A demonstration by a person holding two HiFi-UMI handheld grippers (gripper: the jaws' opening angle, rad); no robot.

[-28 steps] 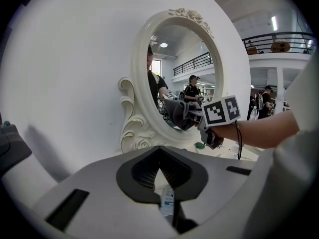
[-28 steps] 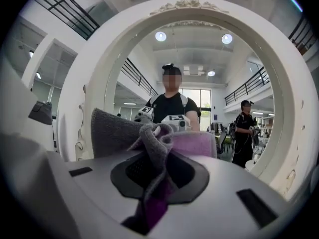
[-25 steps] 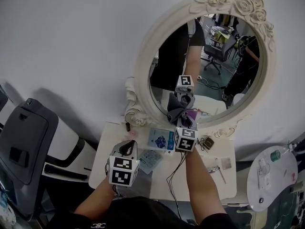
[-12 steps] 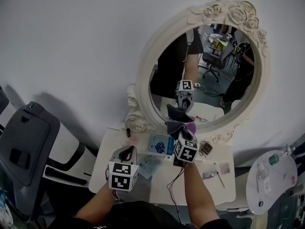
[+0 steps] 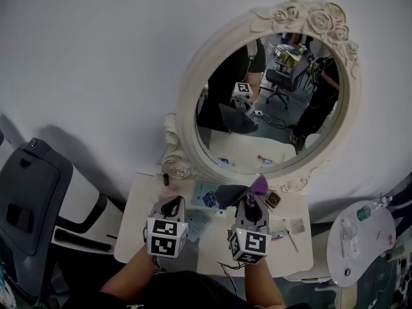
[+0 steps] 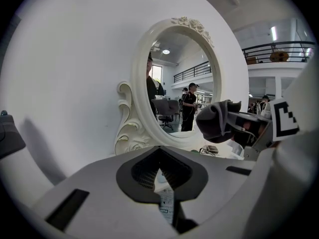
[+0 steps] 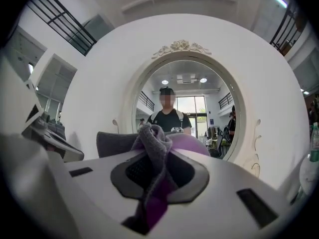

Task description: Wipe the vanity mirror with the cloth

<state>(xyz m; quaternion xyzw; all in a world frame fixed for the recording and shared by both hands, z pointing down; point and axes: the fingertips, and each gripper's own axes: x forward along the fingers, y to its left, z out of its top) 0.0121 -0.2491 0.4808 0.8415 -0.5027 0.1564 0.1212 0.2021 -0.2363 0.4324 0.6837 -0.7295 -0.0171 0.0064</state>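
Grey-and-purple cloth [image 5: 228, 195] is pinched in the right gripper [image 5: 248, 205], low over the table [image 5: 302, 253] and off the vanity mirror [image 5: 273, 127], while the left gripper [image 5: 171, 206] hangs closed and empty, likely keeping clear.

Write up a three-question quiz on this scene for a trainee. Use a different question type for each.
1. True or false: the left tongs hold the cloth.
2. Where is the cloth relative to the mirror?
A) pressed flat on the glass
B) clear of the glass, above the table
C) draped over the top of the frame
3. Fill in: the carved roses sit at the ____ of the mirror's frame.

Key: 1 false, the right tongs are shut on it; 2 B; 3 top.
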